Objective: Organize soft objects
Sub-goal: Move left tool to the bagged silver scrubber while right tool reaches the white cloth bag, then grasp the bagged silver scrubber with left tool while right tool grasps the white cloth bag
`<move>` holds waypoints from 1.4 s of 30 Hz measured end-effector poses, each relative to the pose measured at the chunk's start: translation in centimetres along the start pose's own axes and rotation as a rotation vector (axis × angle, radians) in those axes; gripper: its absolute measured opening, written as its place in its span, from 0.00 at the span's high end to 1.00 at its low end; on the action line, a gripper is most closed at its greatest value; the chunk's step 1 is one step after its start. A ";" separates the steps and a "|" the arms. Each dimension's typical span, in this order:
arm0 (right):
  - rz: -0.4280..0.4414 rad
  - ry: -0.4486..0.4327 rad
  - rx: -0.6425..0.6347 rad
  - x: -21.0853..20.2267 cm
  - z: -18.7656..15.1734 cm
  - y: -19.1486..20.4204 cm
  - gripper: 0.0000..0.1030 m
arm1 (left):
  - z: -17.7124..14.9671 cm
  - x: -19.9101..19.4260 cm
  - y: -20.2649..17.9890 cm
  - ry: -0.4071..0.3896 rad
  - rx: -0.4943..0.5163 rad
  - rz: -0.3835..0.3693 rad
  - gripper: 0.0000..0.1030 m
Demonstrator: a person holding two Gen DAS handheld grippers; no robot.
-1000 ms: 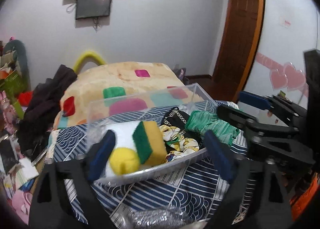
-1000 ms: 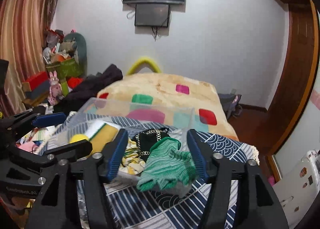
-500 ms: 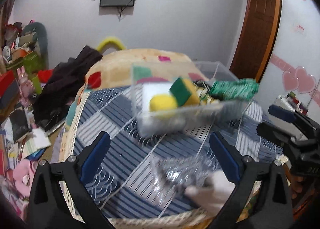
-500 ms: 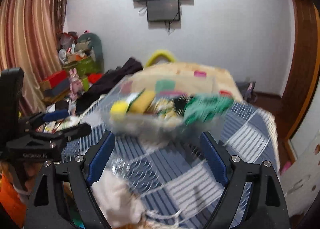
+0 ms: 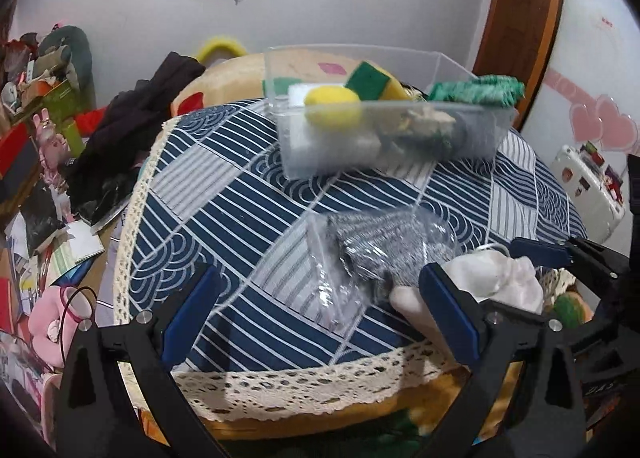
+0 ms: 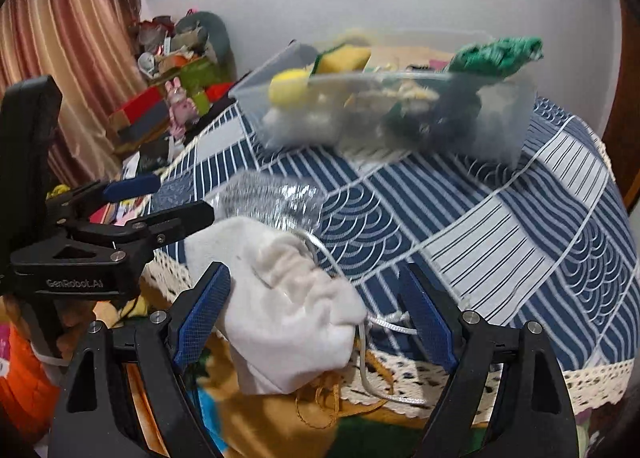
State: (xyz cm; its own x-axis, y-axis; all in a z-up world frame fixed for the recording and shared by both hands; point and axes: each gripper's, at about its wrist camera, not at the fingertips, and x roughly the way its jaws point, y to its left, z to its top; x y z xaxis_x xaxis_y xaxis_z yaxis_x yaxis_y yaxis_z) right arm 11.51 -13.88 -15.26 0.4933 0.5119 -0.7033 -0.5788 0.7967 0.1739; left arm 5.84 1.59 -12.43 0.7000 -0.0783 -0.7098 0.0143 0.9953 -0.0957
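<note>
A clear plastic bin (image 5: 384, 142) stands at the far side of the blue patterned tablecloth (image 5: 224, 210). It holds a yellow ball (image 5: 332, 111), a green-yellow sponge (image 5: 374, 81), a green knit cloth (image 5: 476, 90) over its rim and other soft items. It also shows in the right wrist view (image 6: 384, 114). A silvery scourer in a clear bag (image 5: 380, 250) and a white drawstring pouch (image 6: 288, 306) lie at the near edge. My left gripper (image 5: 320, 318) is open and empty. My right gripper (image 6: 316, 314) is open with the pouch between its fingers.
A bed with a patchwork blanket (image 5: 224, 74) and dark clothes (image 5: 132, 126) lies behind the table. Clutter, toys and papers (image 5: 36, 218) cover the floor at left. A white case (image 5: 588, 186) stands at right. A wooden door (image 5: 520, 18) is at far right.
Both grippers have pulled back from the bin toward the near table edge. The scourer bag and white pouch have come into view close to the grippers.
</note>
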 end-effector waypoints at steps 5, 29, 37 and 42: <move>0.079 0.036 -0.002 0.5 -0.7 0.1 0.69 | -0.2 0.3 -0.9 0.002 0.034 0.006 0.02; -0.201 -0.153 0.065 -6.3 -0.2 -4.9 0.80 | 1.4 5.3 -4.4 0.057 0.078 -0.079 0.45; -0.204 -0.227 0.045 -7.2 2.1 -4.3 0.80 | 2.4 2.5 -4.6 -0.020 0.106 -0.081 0.59; -0.213 -0.301 0.023 -8.1 4.4 -3.8 0.80 | 4.5 -0.1 -3.9 -0.103 0.082 -0.091 0.59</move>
State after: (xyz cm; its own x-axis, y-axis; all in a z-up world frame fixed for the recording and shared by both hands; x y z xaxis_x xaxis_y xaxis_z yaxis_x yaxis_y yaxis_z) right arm 12.59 -19.67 -7.23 0.7722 0.4023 -0.4918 -0.4293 0.9010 0.0630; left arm 8.89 -2.00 -8.87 0.7626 -0.1661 -0.6251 0.1361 0.9860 -0.0960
